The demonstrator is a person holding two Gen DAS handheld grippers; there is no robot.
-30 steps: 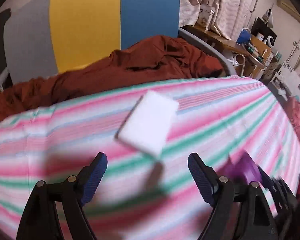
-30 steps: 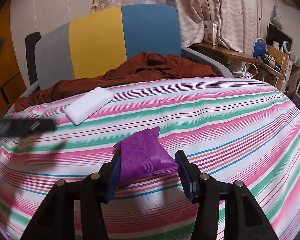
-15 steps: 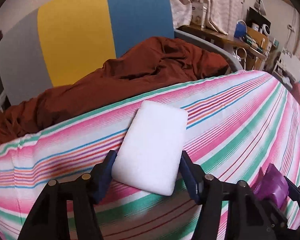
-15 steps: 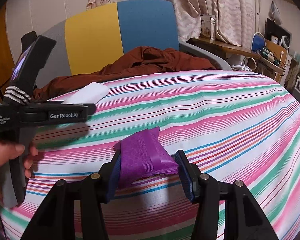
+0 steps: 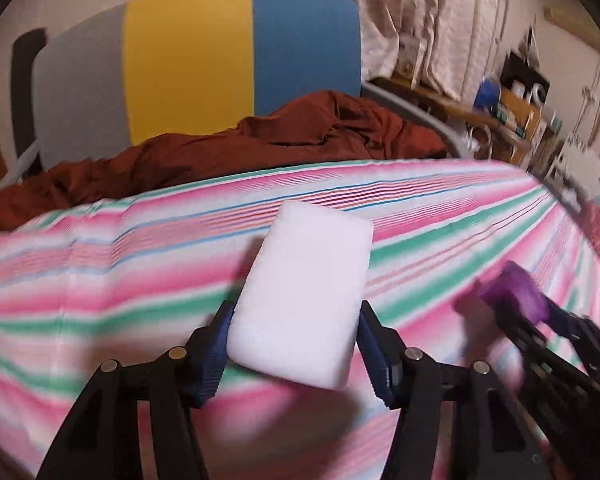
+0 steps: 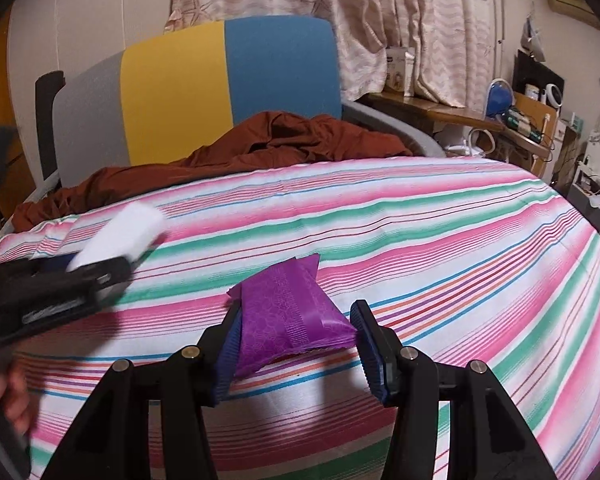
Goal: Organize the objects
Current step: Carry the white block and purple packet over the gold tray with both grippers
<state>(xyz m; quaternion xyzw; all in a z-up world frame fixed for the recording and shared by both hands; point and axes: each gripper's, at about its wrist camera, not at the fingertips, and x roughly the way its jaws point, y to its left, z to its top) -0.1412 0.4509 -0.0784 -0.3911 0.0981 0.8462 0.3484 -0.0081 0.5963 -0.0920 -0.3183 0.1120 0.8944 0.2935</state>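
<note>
Now my left gripper [image 5: 294, 354] is clamped on the white sponge [image 5: 304, 300] at lower centre; my right gripper [image 6: 296, 346] pinches the purple packet [image 6: 288, 316]. I should lift both gently off the striped sheet [image 6: 420, 240], squeezing lightly so neither slips.

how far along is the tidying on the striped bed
Nothing looks put away yet. In hand: the left gripper is shut on the white sponge, the right gripper on the purple packet. Left: setting both down; no destination shows.
</note>
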